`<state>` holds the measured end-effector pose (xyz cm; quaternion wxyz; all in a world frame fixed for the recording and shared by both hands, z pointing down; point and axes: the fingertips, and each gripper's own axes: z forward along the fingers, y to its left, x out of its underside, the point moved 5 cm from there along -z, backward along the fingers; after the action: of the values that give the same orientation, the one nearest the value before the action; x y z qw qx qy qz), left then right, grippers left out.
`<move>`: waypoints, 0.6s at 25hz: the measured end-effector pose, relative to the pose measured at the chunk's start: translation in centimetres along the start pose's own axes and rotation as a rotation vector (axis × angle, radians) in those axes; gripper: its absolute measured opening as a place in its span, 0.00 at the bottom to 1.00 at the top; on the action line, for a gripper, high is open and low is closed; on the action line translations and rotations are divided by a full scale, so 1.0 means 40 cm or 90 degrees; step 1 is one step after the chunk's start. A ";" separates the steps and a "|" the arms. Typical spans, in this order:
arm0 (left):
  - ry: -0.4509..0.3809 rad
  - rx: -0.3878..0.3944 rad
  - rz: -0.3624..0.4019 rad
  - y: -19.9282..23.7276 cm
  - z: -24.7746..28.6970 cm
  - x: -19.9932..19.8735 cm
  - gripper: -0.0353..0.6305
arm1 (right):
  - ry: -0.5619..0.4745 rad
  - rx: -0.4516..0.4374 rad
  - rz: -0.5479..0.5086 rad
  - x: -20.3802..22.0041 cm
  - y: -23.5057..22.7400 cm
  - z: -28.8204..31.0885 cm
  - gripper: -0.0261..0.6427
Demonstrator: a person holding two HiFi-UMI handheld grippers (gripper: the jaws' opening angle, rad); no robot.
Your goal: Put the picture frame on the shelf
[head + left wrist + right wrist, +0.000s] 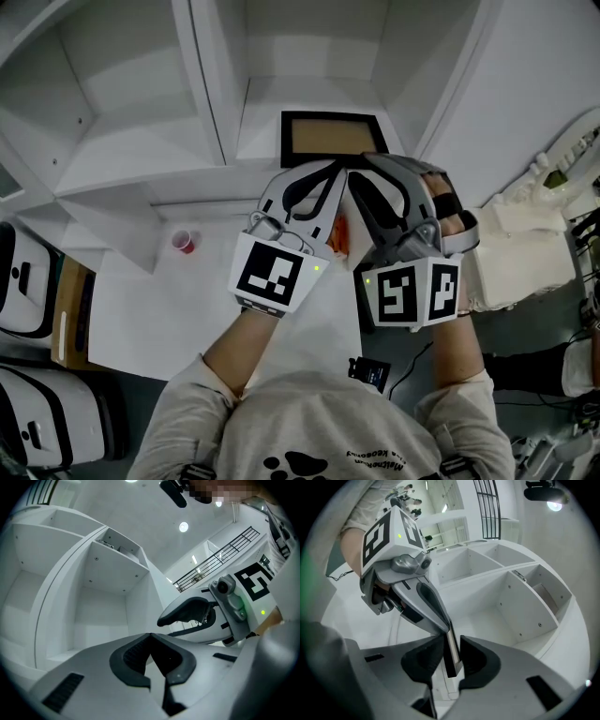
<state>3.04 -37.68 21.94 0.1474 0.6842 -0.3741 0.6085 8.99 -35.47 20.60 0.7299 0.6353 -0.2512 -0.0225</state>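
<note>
The right tongs (451, 656) are clenched on the thin lower edge of a black-rimmed, tan-faced rectangular picture frame (328, 139). The frame shows edge-on between their dark pads in the right gripper view. The left tongs (151, 639) sit right beside them, pressed closed with their tips meeting and nothing visible between them. In the right gripper view one of their tips touches the same edge of the frame, so they seem to steady it rather than carry it. Down and to the left of the left tongs, a small red plastic cup (185, 242) stands on the white surface (141, 309), well apart from the work. Just beyond both tips the frame has its face turned toward the person, at the mouth of the middle compartment of a white flat-panelled shelf unit (208, 84). I cannot tell whether its bottom rail already rests on the shelf board. I judge the frame to be light and stiff, but probably glazed and so fragile. Its smooth rim could slip or twist in a pinch taken at one point. The rail is the place to hold, not the panel. A grip near the middle of the bottom rail, or one at each lower corner, should keep it from tipping as it is set down.
</note>
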 end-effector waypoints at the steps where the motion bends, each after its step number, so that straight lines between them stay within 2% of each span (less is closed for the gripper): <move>1: 0.000 -0.002 0.000 0.003 0.003 0.000 0.08 | -0.002 0.002 0.013 0.002 0.001 -0.001 0.17; 3: 0.001 -0.004 0.002 0.009 0.010 -0.001 0.08 | 0.001 -0.004 0.047 0.010 0.005 0.005 0.10; 8: 0.003 -0.011 0.005 0.021 0.025 0.000 0.08 | 0.022 -0.004 0.116 0.039 0.008 0.041 0.09; 15: 0.005 -0.032 -0.006 0.054 0.031 0.003 0.08 | 0.035 0.005 0.169 0.051 -0.005 0.084 0.09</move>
<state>2.43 -39.98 21.24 0.1689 0.6795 -0.3854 0.6010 9.49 -39.30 21.31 0.7306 0.5997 -0.3131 0.0926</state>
